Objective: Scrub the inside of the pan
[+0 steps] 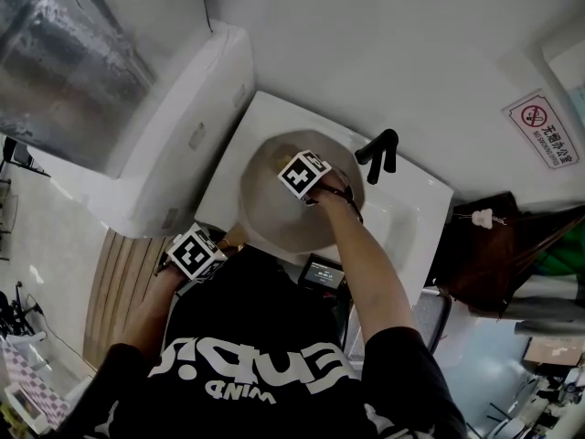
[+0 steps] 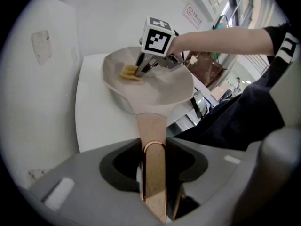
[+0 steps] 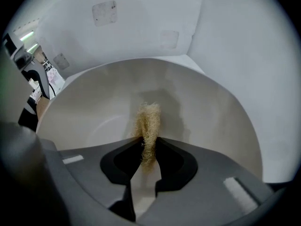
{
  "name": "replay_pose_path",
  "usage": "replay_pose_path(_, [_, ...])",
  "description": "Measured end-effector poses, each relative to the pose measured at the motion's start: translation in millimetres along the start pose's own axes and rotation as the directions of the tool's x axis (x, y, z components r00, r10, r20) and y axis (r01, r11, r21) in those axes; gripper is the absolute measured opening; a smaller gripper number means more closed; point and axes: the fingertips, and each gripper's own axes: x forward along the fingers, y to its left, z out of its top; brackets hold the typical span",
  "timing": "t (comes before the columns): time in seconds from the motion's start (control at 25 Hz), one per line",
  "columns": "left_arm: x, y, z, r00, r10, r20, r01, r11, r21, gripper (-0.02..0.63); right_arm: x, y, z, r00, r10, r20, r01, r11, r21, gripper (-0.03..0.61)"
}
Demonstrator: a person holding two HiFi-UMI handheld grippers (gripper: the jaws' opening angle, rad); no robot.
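1. L gripper (image 2: pixel 154 160): jaws clamping the pan handle (image 2: pixel 151 131), a flat copper-coloured bar running straight out betw. them to the bowl. In head view the gripper's marker cube is sitting at the person's L hip, low at the pan's near edge, and is covering the jaws.

2. R gripper (image 3: pixel 148 150): jaws pinching a scouring pad (image 3: pixel 147 125), pale yellow and fibrous, w/ its tuft sticking out past the tips and pressing on the pan's inner wall. Gripper is pointing steeply down into the bowl.

3. Pan (image 1: pixel 274 218): beige, deep, sitting on the white sink unit (image 1: pixel 407 213), handle pointing toward the person.

4. Obstructions: R forearm (image 1: pixel 366 263) is reaching over the pan's near rim; the R marker cube is hiding the pad in head view.

5. Surroundings:
- black tap (image 1: pixel 379 151) standing just behind the pan's far-right rim
- white appliance (image 1: pixel 183 135) standing beside the sink on the L
- no-smoking sign (image 1: pixel 541 128) hanging on the wall at R
- brown bag (image 1: pixel 494 254) lying beside the sink on the R
- slatted wood floor (image 1: pixel 119 282) showing at lower L
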Motion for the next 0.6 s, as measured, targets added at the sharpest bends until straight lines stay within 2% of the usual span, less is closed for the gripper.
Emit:
replay_pose_path(0.36, [0, 0, 0, 1.000, -0.004, 0.003, 0.004, 1.000, -0.005, 0.160, -4, -30, -12, 0.987, -0.160, -0.015, 0.159, 0.987, -0.033, 0.074])
replay_pose_path(0.6, [1, 1, -1, 1.000, -0.007, 0.006, 0.007, 1.000, -0.005, 0.160, -7, -48, -27, 0.952, -0.292, -0.091, 0.281, 0.953, -0.117, 0.074])
